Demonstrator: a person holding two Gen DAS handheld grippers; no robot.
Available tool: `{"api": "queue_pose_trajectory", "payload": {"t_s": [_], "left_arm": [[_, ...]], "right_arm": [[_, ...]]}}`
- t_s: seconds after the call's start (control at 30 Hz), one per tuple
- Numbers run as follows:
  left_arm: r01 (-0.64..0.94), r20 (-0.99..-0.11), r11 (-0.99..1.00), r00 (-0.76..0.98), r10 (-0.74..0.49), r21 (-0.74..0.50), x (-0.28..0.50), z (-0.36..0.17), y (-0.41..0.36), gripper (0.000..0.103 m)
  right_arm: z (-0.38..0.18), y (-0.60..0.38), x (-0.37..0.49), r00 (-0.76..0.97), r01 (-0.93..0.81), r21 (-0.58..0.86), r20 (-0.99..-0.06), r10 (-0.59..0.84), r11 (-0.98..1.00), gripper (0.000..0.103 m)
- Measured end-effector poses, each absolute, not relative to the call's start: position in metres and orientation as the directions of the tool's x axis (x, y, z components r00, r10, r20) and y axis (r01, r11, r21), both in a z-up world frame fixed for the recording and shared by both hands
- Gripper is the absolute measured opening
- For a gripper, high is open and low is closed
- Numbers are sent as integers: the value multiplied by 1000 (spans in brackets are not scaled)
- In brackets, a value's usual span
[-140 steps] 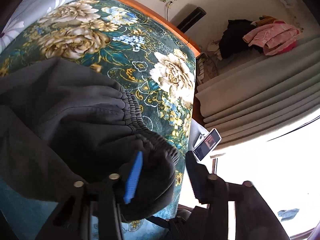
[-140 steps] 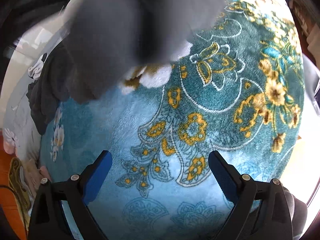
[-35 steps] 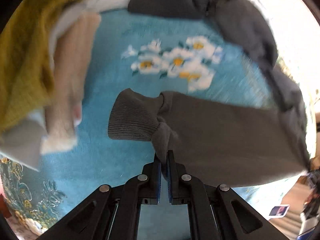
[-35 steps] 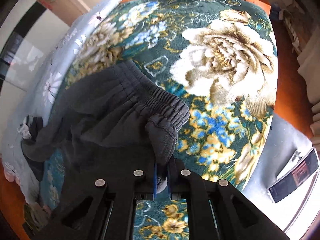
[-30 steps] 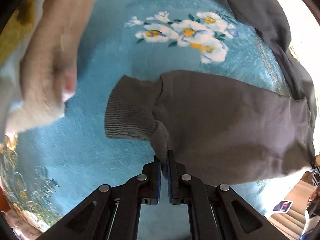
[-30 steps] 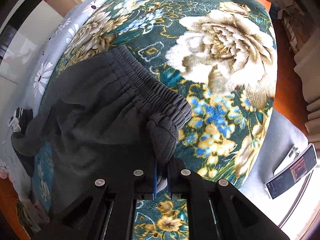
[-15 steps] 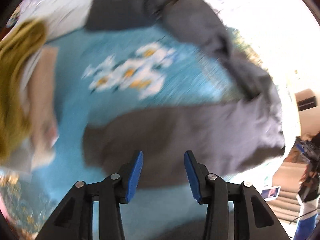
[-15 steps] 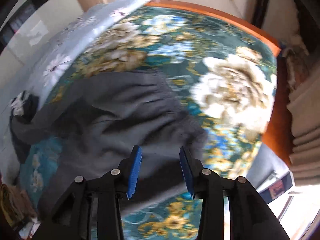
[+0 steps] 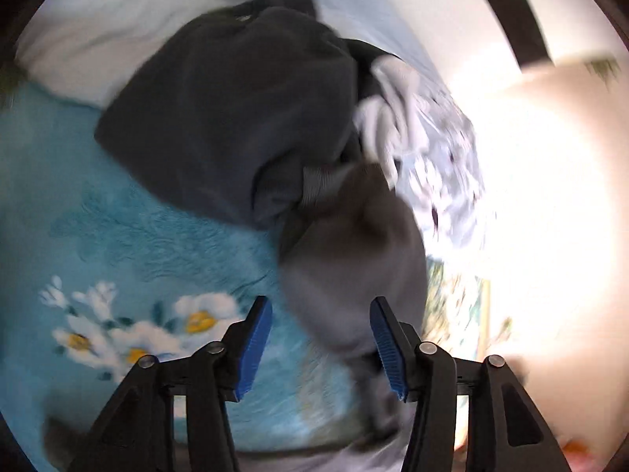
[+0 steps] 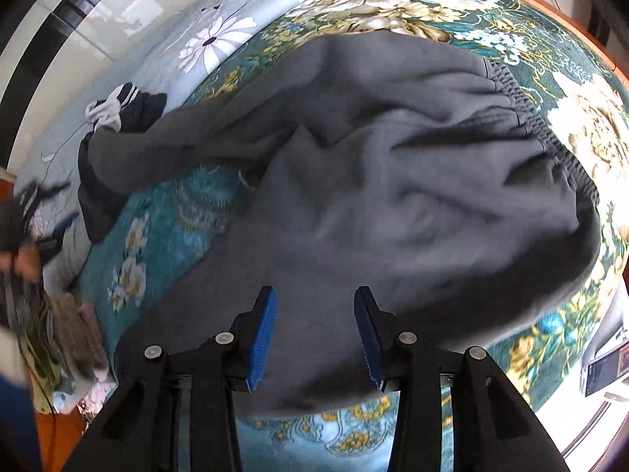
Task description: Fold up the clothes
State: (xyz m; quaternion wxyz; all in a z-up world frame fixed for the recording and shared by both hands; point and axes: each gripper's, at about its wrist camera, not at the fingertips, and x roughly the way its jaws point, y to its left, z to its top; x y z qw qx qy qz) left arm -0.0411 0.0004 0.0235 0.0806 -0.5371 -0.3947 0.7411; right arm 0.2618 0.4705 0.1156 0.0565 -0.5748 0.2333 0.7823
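the left gripper [image 9: 320, 344] has its blue-padded jaws spread apart with nothing between them, above a blue blanket [image 9: 129, 236] printed with white flowers [image 9: 133, 330]. just ahead lies the blurred grey trouser leg [image 9: 354, 259], its ribbed cuff [image 9: 318, 188] touching a dark heap of clothes [image 9: 236, 110]. a pale sheet [image 9: 129, 11] lies behind the heap. strong glare washes out the right side.

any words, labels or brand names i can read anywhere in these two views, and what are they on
None can be read.
The phone at the bed's edge in the right wrist view has a lit screen, but its content is too small and cut off to read.
The grey sweatpants show no label or print.
The left wrist view is too blurred for any text.
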Motion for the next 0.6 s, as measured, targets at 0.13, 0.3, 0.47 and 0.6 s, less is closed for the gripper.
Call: {"api": "queue_pose_trajectory", "payload": {"t_s": [0.13,0.3,0.47,0.6], "left_arm": [[286,-737,-688,-390,552,-667,-72,27,32,67],[309,-779,-717,-318,541,-625,-92,25,84,67],[385,-881,-794,-241,406,-471,-97,13,104,42],[393,-875,-784,-272,400,-480,-79,8,90,3]], "right_arm": [[114,466,269,-317,-364,283,-933,-167,-888,44],[110,451,268,-293,-345,271,-941,-171,-899,44],[112,440,264,-289,-320,257,-943,-164,-912,44],[114,439,265,-300,-322,263,-940,-165,-910,44]]}}
